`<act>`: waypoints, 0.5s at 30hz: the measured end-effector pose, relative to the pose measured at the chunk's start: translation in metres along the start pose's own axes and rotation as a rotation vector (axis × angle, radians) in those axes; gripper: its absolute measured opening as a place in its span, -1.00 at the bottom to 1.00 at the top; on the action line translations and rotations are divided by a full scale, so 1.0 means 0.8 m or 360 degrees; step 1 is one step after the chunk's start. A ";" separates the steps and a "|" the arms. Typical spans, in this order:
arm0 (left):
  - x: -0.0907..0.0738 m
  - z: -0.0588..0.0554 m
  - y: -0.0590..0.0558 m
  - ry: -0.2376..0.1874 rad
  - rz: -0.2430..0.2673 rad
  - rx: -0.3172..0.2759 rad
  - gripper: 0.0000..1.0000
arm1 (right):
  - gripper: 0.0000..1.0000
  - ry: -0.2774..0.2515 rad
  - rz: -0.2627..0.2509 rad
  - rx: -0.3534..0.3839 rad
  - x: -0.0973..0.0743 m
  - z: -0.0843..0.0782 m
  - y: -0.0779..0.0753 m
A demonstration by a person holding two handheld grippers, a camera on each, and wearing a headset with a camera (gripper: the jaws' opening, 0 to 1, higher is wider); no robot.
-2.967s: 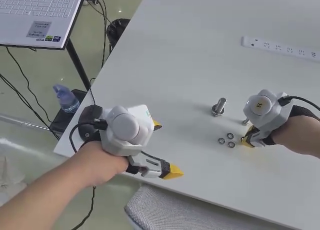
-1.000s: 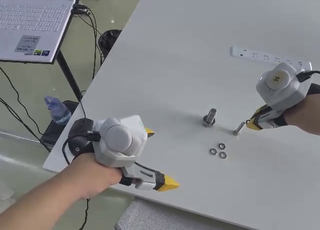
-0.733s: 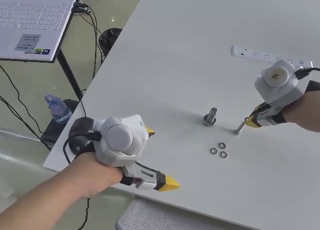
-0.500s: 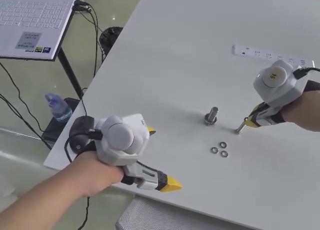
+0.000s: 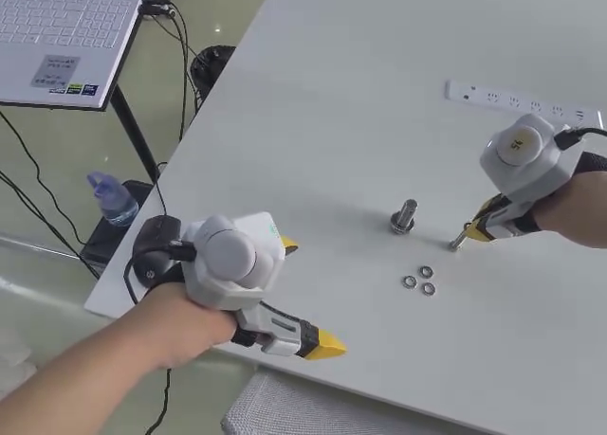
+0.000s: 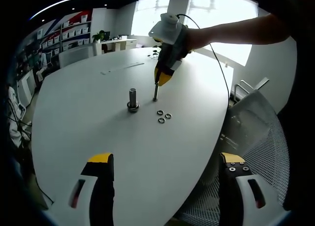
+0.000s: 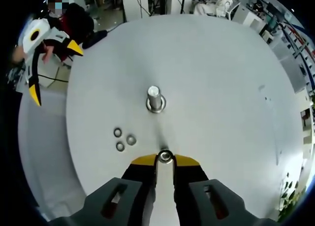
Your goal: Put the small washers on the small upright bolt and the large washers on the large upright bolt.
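A: Progress?

B: Little, I judge. Three small silver washers point(image 5: 418, 280) lie loose on the white desk point(image 5: 332, 122), just beside the thin small upright bolt point(image 5: 457, 241) and near the thick large upright bolt point(image 5: 404, 216).

A: And the tongs?

B: The right tongs point(image 7: 165, 160) sit at the small bolt's top, jaws nearly together. Whether they clamp a washer there, I cannot tell. The left tongs point(image 6: 166, 159) hang wide apart and empty at the desk's near edge.

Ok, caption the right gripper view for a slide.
Right gripper straddles the small upright bolt; large bolt beyond, three loose washers nearby.
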State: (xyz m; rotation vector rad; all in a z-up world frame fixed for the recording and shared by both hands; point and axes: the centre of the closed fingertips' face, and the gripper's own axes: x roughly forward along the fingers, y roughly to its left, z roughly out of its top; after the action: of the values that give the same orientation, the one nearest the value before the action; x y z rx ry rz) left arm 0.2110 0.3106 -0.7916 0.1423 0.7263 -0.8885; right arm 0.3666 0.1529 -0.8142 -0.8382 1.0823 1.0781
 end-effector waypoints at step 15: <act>0.001 -0.004 0.002 0.0009 -0.0003 -0.0018 0.72 | -0.76 0.0004 -0.0013 -0.0025 0.008 -0.001 -0.001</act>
State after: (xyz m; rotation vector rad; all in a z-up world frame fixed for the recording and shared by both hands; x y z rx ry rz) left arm 0.2112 0.3126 -0.7949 0.1343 0.7367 -0.8857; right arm 0.3680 0.1537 -0.8203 -0.8562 1.0725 1.0802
